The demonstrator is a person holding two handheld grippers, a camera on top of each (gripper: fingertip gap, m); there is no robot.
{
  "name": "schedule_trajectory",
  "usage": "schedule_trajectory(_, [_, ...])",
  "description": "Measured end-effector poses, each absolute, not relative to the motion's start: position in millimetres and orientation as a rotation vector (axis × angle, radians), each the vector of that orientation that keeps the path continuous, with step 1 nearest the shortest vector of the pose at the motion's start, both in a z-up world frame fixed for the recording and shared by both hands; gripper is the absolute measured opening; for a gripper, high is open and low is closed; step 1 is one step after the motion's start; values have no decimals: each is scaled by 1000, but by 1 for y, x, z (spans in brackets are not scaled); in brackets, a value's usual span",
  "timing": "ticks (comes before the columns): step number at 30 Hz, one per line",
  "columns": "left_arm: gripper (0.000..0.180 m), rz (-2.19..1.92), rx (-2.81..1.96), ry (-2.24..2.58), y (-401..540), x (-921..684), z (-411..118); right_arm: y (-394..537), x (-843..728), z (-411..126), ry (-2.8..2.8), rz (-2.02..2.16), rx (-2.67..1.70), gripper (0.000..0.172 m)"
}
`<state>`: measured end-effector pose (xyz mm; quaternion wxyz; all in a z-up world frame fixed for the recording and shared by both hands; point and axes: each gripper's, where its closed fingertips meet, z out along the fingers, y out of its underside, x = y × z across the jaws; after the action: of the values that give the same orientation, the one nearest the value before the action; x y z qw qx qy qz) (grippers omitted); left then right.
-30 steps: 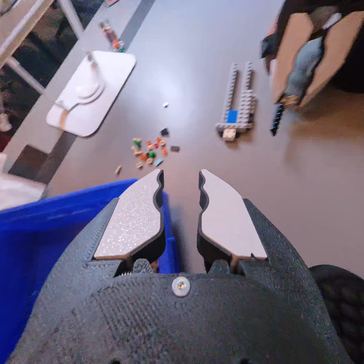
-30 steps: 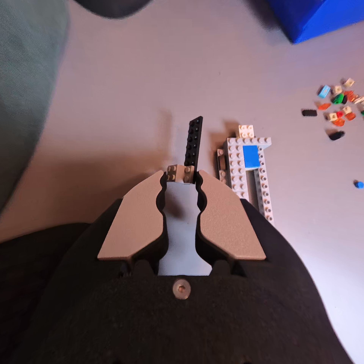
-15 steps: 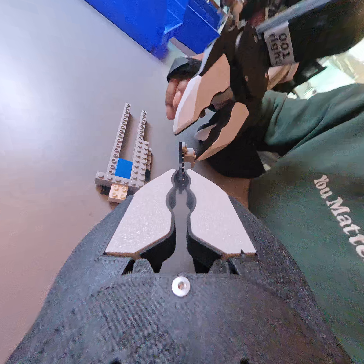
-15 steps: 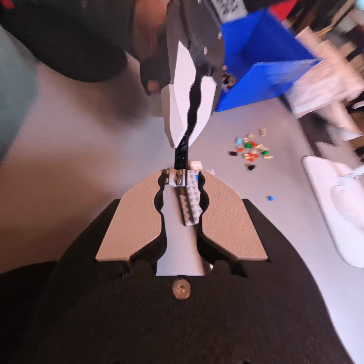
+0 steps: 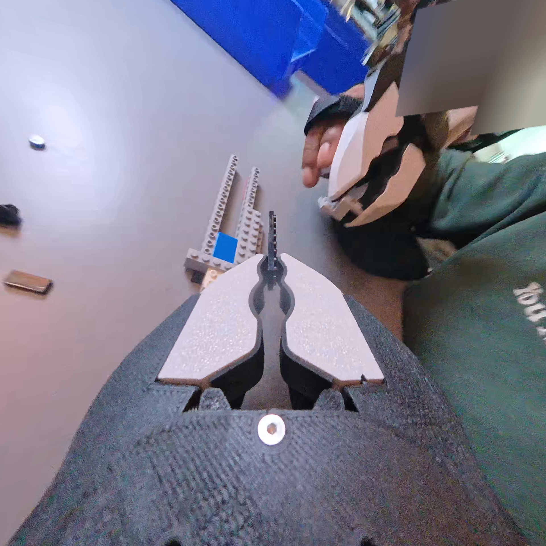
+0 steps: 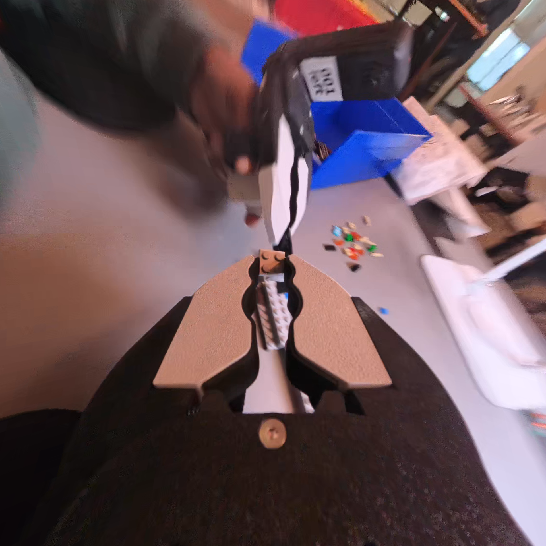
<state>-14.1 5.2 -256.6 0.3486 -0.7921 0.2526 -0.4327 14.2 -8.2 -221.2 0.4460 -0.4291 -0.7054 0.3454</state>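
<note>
We have the left claw pinching a black studded strip edge-up, and the right claw clamped on a small tan brick, both raised over the worktop. The grey brick assembly lies below; blue bins stand far off, loose pieces right.

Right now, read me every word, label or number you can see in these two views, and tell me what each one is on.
White lettering on the green sweatshirt: partly cut off, not read out.
Black characters on a white label on the left gripper: not read out.
No other writing legible.
</note>
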Motion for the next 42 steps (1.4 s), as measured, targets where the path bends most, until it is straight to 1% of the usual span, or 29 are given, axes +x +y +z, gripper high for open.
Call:
schedule_trajectory(2, [5, -1075, -2017, 718, 0, -14, -248, -6, 20, -204, -1676, 1114, -1155, 16])
schedule_trajectory(4, [5, -946, -1972, 756, 8, -25, -236, 6, 24, -200, -1622, 1138, -1192, 16])
schedule_trajectory(6, [5, -802, -1918, 750, 18, -49, -212, 14, 25, -204, -1596, 1127, -1230, 16])
schedule_trajectory(8, [5, -544, -1870, 728, 33, -92, -183, 18, 26, -209, -1607, 1107, -1252, 16])
schedule_trajectory(10, [5, -163, -1872, 697, 47, -151, -162, 17, 25, -212, -1623, 1097, -1249, 16])
schedule_trajectory(11, [5, 5, -1905, 673, 49, -182, -158, 16, 25, -212, -1629, 1100, -1247, 16])
schedule_trajectory(13, [5, 240, -2039, 627, 46, -236, -165, 15, 25, -213, -1633, 1105, -1247, 16])
schedule_trajectory(14, [10, 310, -2111, 609, 42, -256, -174, 15, 25, -213, -1632, 1107, -1250, 16])
schedule_trajectory(16, [34, 333, -2242, 602, 33, -276, -193, 16, 24, -214, -1630, 1112, -1258, 16])
schedule_trajectory(17, [43, 328, -2273, 602, 30, -279, -199, 16, 24, -215, -1629, 1114, -1261, 16])
schedule_trajectory(19, [45, 328, -2255, 618, 31, -277, -201, 16, 23, -216, -1625, 1114, -1265, 16])
schedule_trajectory(21, [46, 309, -2202, 646, 34, -266, -194, 15, 22, -216, -1620, 1118, -1262, 16])
schedule_trajectory(23, [42, 192, -2079, 738, 35, -233, -179, 13, 20, -213, -1595, 1134, -1255, 16])
schedule_trajectory(25, [36, -45, -1943, 866, 24, -178, -167, 10, 17, -207, -1550, 1176, -1244, 17])
schedule_trajectory(28, [31, -455, -1799, 970, 1, -98, -159, 0, 12, -197, -1505, 1212, -1170, 17])
schedule_trajectory(30, [32, -707, -1755, 1008, -13, -58, -163, -10, 9, -192, -1500, 1207, -1104, 17])
schedule_trajectory(34, [33, -1111, -1734, 974, -24, -8, -179, -25, 7, -186, -1505, 1172, -994, 17])
schedule_trajectory(36, [29, -1303, -1705, 902, -26, 7, -177, -31, 7, -183, -1515, 1165, -961, 17])
schedule_trajectory(38, [20, -1401, -1692, 867, -26, 15, -177, -34, 7, -181, -1516, 1155, -942, 17])
schedule_trajectory(39, [22, -1407, -1701, 886, -27, 17, -180, -35, 7, -180, -1514, 1143, -931, 16])
schedule_trajectory(42, [19, -1393, -1689, 908, -28, 19, -180, -34, 7, -181, -1520, 1096, -915, 16])
